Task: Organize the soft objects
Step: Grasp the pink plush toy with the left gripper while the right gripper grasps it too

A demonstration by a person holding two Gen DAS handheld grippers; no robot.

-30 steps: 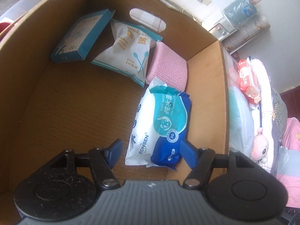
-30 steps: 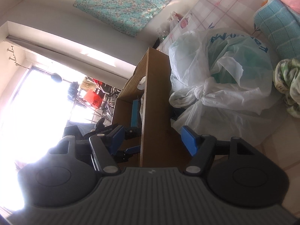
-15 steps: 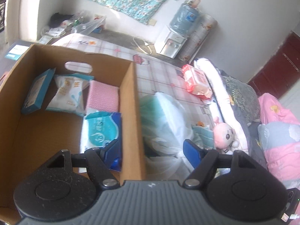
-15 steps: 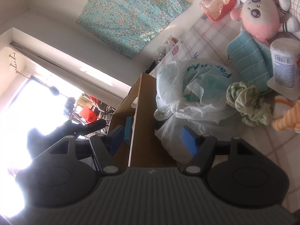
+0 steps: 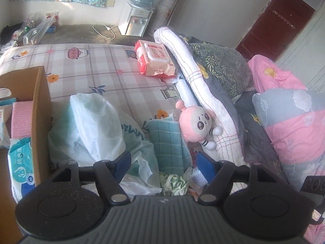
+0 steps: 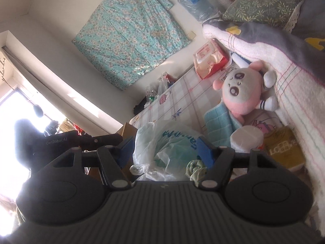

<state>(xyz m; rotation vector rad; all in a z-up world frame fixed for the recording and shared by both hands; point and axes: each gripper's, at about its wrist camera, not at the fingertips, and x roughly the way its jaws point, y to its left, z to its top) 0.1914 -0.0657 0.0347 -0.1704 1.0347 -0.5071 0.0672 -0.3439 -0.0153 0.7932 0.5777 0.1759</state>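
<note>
Biggest first: the bed (image 5: 97, 65) carries everything, w/ the cardboard box (image 5: 41, 109) at your far left edge in the left wrist view, already holding a blue wipes pack (image 5: 20, 162) and a pink cloth (image 5: 21, 120). Next to the box, touching its wall, sits the white plastic bag (image 5: 95, 126), then the teal checked towel (image 5: 168, 142) just right of the bag, then the pink plush doll (image 5: 198, 126) leaning on the rolled blanket (image 5: 205, 93). Red wipes pack (image 5: 155, 59) lies well beyond, toward the bed's far end.

Smallest: the crumpled green cloth (image 5: 173, 183), right below and between your left gripper (image 5: 164, 165) fingers, nearly centred. Both grippers are spread wide and hold nothing. Right gripper (image 6: 165, 150) sees the same cloth (image 6: 194, 167) off toward its right finger, so left is prob. the better-lined one, though the cloth is half hidden by the gripper body in both views. No clear long axis on that bundle; drop straight down. The box is then to your left.
</note>
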